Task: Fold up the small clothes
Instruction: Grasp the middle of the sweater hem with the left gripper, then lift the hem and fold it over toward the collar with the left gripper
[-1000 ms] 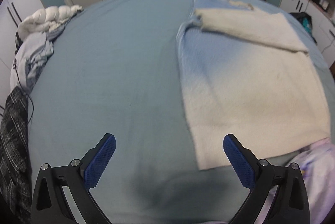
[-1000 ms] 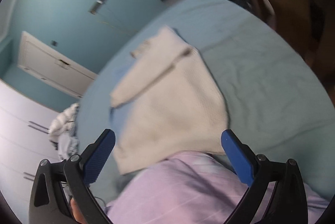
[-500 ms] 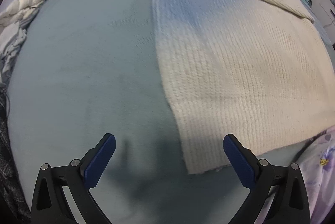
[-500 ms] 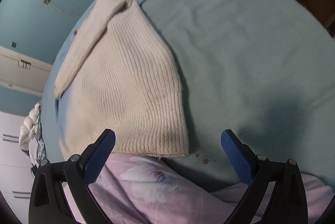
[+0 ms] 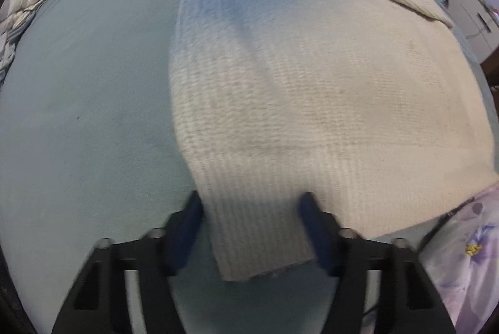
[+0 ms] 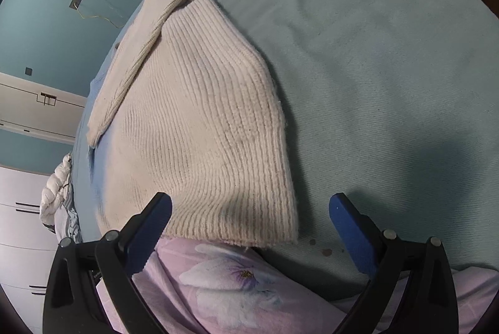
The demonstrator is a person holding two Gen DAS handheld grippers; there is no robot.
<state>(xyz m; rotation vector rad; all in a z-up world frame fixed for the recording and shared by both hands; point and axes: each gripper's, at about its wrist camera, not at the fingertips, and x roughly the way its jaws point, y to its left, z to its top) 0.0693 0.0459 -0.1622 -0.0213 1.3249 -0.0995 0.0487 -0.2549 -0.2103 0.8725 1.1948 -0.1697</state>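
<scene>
Straddling the near left corner of the one cream knit sweater point(image 5: 312, 103) on the bed point(image 5: 87, 90), your left gripper point(image 5: 251, 224) has jaws apart, unclenched, while your right gripper point(image 6: 249, 218) gapes beside the near right corner.

No legible text anywhere.

Light blue bedsheet point(image 6: 389, 90), floral lilac fabric point(image 6: 237, 281) at near edge, white braided bundle point(image 5: 28, 0), teal wall point(image 6: 46, 6), white drawers point(image 6: 18, 228)
</scene>
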